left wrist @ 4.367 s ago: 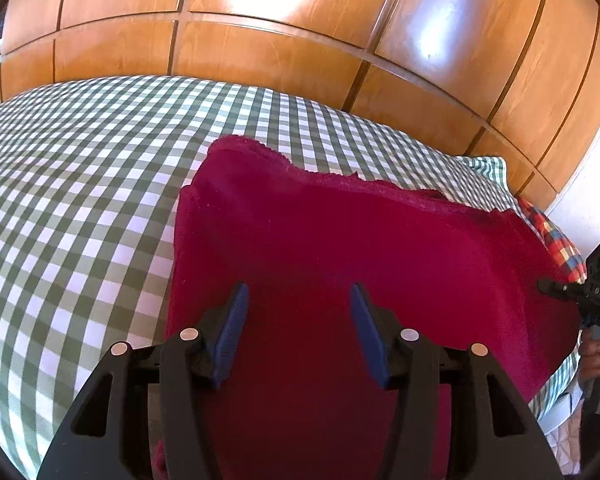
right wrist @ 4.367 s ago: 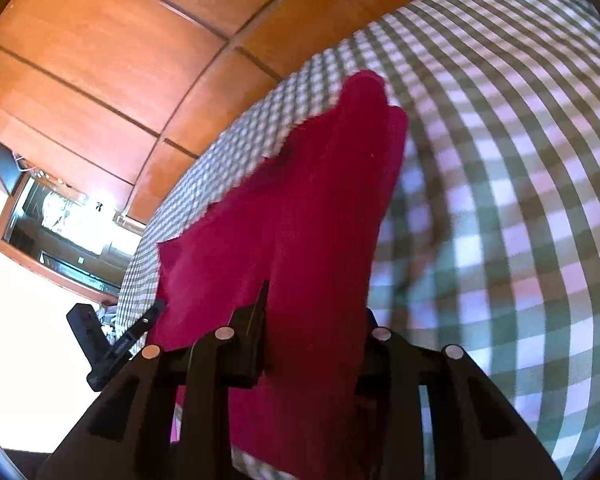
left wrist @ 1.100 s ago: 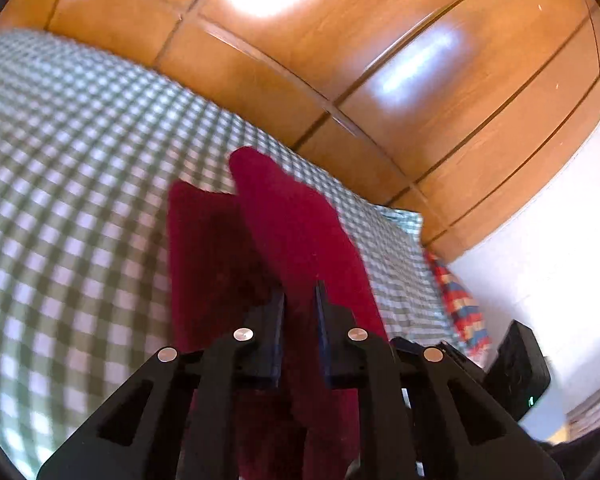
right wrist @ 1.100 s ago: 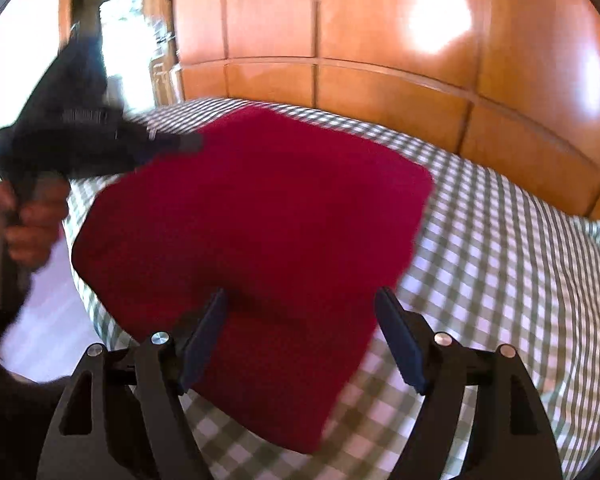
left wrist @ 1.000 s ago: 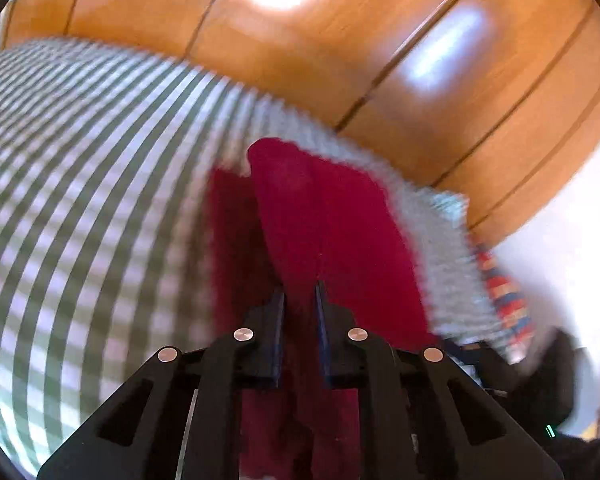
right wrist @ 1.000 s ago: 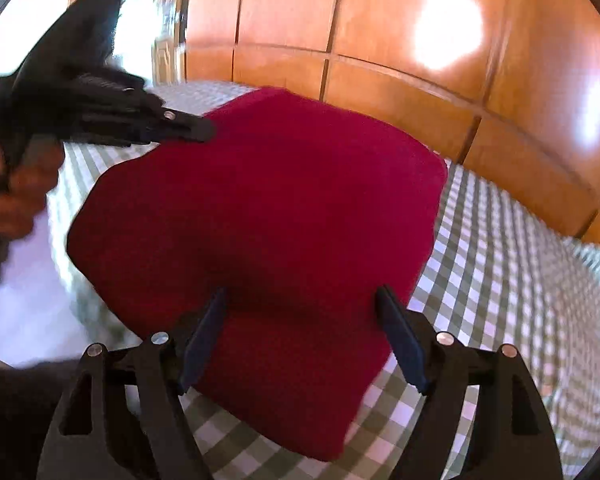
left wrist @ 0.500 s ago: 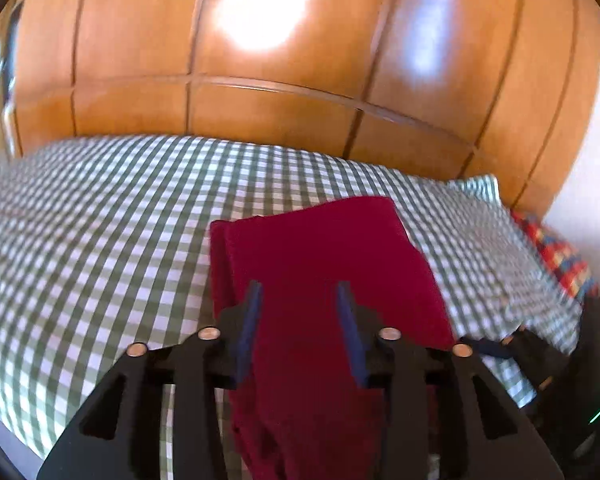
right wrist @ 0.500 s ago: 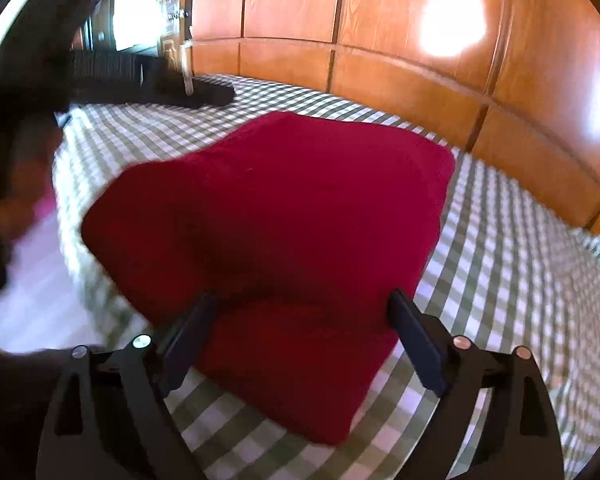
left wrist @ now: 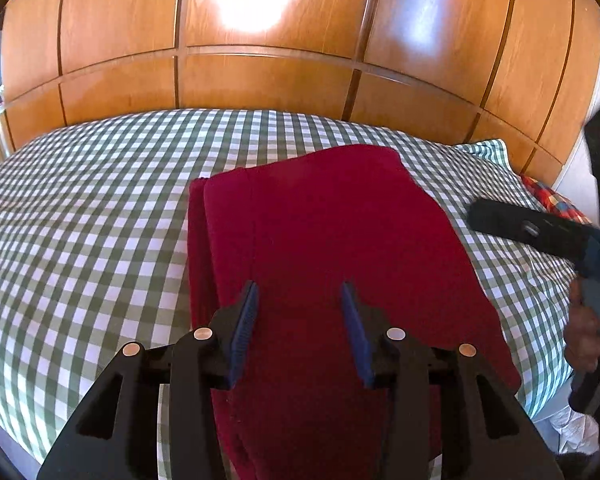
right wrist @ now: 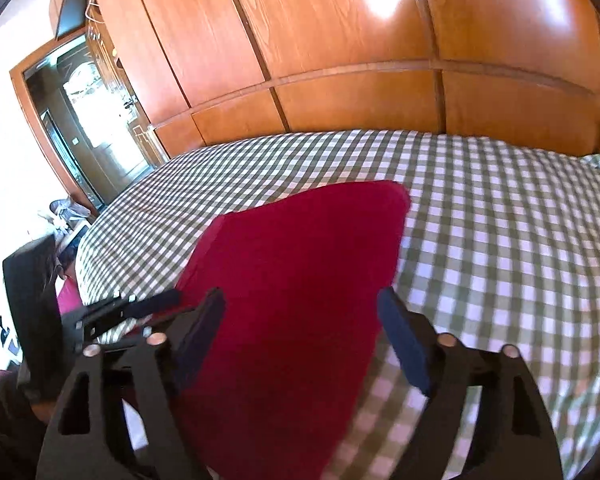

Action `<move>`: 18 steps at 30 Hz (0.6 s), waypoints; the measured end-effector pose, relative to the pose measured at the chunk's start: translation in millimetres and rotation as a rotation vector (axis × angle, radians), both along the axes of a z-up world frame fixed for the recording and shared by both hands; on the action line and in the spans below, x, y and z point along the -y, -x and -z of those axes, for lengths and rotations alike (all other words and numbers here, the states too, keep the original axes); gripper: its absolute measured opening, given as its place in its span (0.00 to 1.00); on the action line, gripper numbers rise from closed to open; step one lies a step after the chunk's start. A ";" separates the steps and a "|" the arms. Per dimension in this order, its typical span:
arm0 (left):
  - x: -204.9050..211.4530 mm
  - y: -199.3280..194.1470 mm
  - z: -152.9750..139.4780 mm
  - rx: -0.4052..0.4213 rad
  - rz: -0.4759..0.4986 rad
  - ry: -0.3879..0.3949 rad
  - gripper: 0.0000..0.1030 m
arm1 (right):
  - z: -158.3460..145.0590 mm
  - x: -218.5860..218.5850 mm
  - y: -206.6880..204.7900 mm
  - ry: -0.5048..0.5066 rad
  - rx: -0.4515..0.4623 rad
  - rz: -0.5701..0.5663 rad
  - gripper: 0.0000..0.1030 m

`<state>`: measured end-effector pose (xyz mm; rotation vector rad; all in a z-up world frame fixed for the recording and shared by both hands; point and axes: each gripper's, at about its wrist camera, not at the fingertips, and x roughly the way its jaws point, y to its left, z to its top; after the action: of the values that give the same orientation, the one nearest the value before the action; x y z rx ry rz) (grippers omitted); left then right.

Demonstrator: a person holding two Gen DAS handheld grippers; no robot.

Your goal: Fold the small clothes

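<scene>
Since a second ago the left gripper (left wrist: 299,300) has let go of the red cloth (left wrist: 332,248), which it had pinched upright between its fingers; the raised fold has dropped flat and the cloth now lies folded on the bed.

Nearest in the left wrist view, the two blue-padded fingers (left wrist: 245,328) stand a moderate way apart above the near part of the cloth, with nothing pressed between them. The cloth spreads away from them as a neat red block, an under layer showing as a narrow strip along its left edge. To the right, a hand (left wrist: 586,340) holds the right gripper (left wrist: 476,216), whose black tip hovers over the checked bedsheet (left wrist: 80,208) just beside the cloth's right edge.

In the right wrist view the right gripper (right wrist: 300,304) has its jaws apart and closing; the cloth (right wrist: 300,280) lies below and between them, but the pads do not press on it. The left gripper's black fingers (right wrist: 152,304) show at the left, near the cloth's edge.

Beyond the cloth the green-and-white sheet runs to a pillow (left wrist: 488,152) in the same check and a plaid cushion (left wrist: 548,200). Behind stands a glossy wooden wardrobe (left wrist: 260,72), with a doorway (right wrist: 88,128) off to the left.
</scene>
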<state>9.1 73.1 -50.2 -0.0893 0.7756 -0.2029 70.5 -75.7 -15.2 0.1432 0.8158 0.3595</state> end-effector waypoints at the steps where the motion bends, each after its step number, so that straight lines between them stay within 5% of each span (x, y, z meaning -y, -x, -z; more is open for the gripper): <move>1: -0.1 0.3 0.4 0.000 0.000 0.003 0.41 | 3.4 -2.9 -5.0 0.006 -0.012 0.001 0.63; 9: -1.5 1.5 7.3 -0.002 -0.001 0.024 0.41 | 44.1 -13.7 -43.7 0.091 -0.102 0.041 0.60; 15: -6.9 8.3 17.0 0.020 -0.005 0.055 0.41 | 52.4 -20.2 -39.5 0.163 -0.065 0.046 0.63; 18: -16.9 17.8 6.9 0.031 -0.009 0.129 0.41 | 42.6 -14.3 -30.0 0.151 -0.056 0.062 0.90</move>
<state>-8.7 90.0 -57.1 -0.2109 0.7313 -0.2451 100.5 -61.4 -57.7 0.0374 0.8886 0.2351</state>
